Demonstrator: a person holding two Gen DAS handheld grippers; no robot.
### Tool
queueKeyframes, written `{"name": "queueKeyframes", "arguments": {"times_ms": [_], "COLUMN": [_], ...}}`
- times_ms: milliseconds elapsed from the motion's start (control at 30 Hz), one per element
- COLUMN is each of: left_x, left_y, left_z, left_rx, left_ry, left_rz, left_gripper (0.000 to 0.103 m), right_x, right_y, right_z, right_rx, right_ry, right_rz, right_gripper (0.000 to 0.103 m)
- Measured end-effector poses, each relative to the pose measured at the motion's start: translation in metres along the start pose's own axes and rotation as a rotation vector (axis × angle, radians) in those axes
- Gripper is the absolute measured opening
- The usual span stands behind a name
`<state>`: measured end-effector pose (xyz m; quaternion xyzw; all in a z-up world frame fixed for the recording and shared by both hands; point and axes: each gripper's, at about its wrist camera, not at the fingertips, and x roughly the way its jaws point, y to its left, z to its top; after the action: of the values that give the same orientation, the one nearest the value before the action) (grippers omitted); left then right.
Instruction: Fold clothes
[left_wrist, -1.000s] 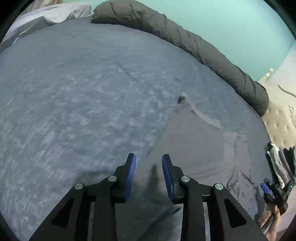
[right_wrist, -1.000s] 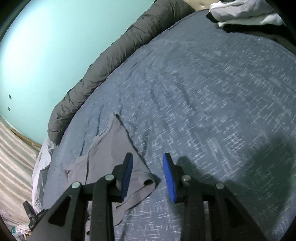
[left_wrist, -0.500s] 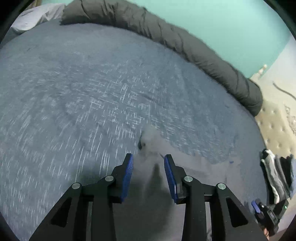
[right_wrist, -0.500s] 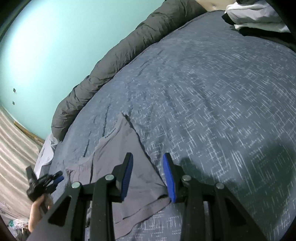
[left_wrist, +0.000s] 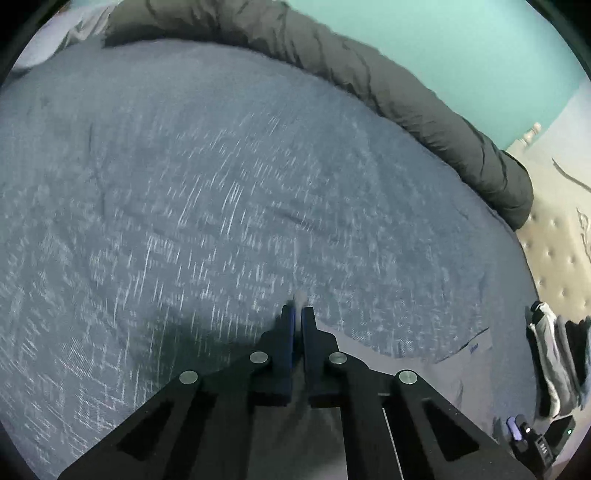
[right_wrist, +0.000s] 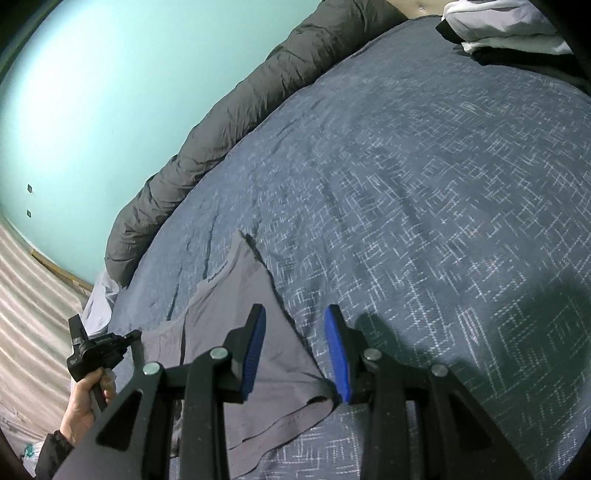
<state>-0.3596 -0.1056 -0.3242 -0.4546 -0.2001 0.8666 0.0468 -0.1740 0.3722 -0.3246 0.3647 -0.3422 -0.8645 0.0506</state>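
Observation:
A grey garment (right_wrist: 240, 302) lies flat on the blue patterned bedspread (right_wrist: 424, 184), with a small printed band along one edge. My left gripper (left_wrist: 297, 314) is shut on one corner of it, and a tip of grey cloth pokes out past the pads. From there the garment (left_wrist: 424, 358) stretches off to the right. In the right wrist view this left gripper (right_wrist: 135, 334) shows at the far left, held by a hand (right_wrist: 85, 402). My right gripper (right_wrist: 295, 314) stands open low over the garment's near edge, which runs between the jaws without being pinched.
A rolled dark grey duvet (left_wrist: 369, 81) runs along the far side of the bed under a teal wall. Folded clothes (left_wrist: 550, 365) are stacked by the tufted headboard (left_wrist: 554, 251). The same stack of folded clothes (right_wrist: 506, 33) shows top right in the right wrist view.
The left gripper slid along the garment to its corner and shut on it. It came into the right wrist view at the left. The right gripper stayed open and in place.

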Motion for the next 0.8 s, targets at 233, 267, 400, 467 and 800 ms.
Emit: {"name": "queueKeyframes", "arguments": {"times_ms": [233, 267, 400, 467, 800], "left_x": [0.006, 0.010, 0.020, 0.016, -0.045], "left_y": [-0.002, -0.001, 0.007, 0.011, 0.033], "left_z": [0.019, 0.019, 0.017, 0.016, -0.021], "left_rx": [0.032, 0.027, 0.008, -0.003, 0.059], "left_ry": [0.005, 0.021, 0.055, 0.047, 0.072], "left_rz": [0.051, 0.055, 0.053, 0.055, 0.074], "left_gripper": [0.003, 0.003, 0.006, 0.010, 0.044], "right_x": [0.000, 0.000, 0.003, 0.004, 0.004], "right_y": [-0.001, -0.002, 0.000, 0.000, 0.001], "right_z": [0.000, 0.001, 0.002, 0.002, 0.003], "right_rx": [0.003, 0.004, 0.006, 0.005, 0.015], "right_ry": [0.001, 0.003, 0.020, 0.030, 0.036], "right_rz": [0.006, 0.007, 0.016, 0.019, 0.039], "right_gripper": [0.033, 0.033, 0.033, 0.033, 0.033]}}
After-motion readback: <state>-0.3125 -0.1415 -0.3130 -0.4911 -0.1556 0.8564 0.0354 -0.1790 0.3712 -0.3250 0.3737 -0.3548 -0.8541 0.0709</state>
